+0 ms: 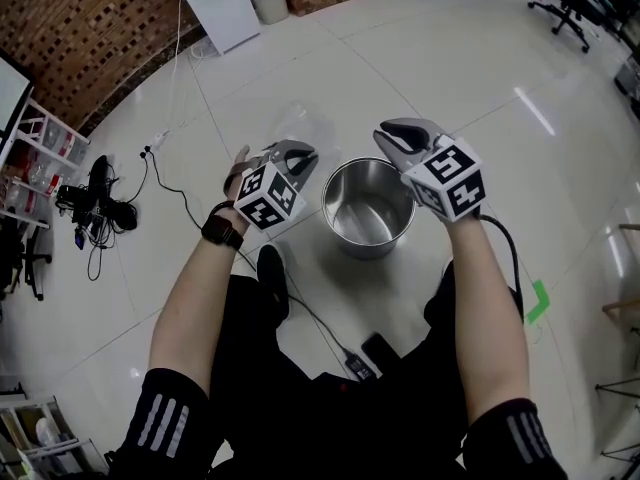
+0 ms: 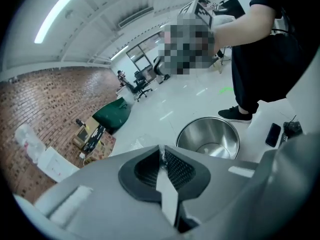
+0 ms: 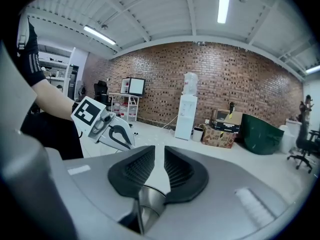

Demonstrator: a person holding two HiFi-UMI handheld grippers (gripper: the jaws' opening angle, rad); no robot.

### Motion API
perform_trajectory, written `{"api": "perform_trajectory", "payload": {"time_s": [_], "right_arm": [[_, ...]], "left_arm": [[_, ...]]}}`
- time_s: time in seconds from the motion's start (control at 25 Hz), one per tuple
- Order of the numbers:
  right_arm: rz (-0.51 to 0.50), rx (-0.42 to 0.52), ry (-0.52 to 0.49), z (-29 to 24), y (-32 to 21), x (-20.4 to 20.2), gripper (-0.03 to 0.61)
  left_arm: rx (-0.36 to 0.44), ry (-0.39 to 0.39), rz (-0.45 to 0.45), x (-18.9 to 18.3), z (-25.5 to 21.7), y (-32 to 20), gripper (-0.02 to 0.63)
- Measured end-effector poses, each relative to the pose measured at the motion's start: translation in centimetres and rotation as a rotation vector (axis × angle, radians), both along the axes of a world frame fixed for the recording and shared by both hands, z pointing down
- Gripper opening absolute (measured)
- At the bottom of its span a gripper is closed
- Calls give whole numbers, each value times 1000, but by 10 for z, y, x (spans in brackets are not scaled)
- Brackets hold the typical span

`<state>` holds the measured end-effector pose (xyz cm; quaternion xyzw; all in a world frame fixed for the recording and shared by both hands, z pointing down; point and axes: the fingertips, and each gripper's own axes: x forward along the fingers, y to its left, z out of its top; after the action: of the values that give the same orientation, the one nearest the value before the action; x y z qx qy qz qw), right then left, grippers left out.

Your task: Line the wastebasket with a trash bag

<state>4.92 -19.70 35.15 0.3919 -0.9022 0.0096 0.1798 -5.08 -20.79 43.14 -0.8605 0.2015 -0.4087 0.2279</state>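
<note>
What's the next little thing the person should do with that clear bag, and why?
Probably bring the right tool across to pinch the trash bag at a free edge. The left tool is shut on the thin clear film beside the steel wastebasket, while the right tool is open and empty. Two grips seem needed to spread its mouth.

- Red-brown brick wall [image 3: 240, 79], with a white water dispenser [image 3: 188, 116] standing before it.
- Brown cardboard box [image 3: 220, 135] near the dispenser.
- Green tape mark [image 1: 538, 301] on the white tiled floor [image 1: 450, 58].
</note>
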Motion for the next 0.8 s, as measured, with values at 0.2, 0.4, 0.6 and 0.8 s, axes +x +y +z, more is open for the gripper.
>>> {"api": "perform_trajectory", "payload": {"time_s": [0.2, 0.4, 0.6, 0.8], "right_arm": [[8, -6, 5, 1, 3, 10, 67], [13, -31, 42, 13, 5, 19, 69], [-23, -80, 180, 47, 9, 17, 92], [-53, -141, 228, 75, 11, 16, 112]], "left_arm": [[-5, -47, 141, 50, 17, 41, -6], [-73, -153, 269, 78, 69, 82, -6], [-217, -232, 353, 85, 118, 113, 5], [-378, -302, 413, 86, 152, 142, 34]]}}
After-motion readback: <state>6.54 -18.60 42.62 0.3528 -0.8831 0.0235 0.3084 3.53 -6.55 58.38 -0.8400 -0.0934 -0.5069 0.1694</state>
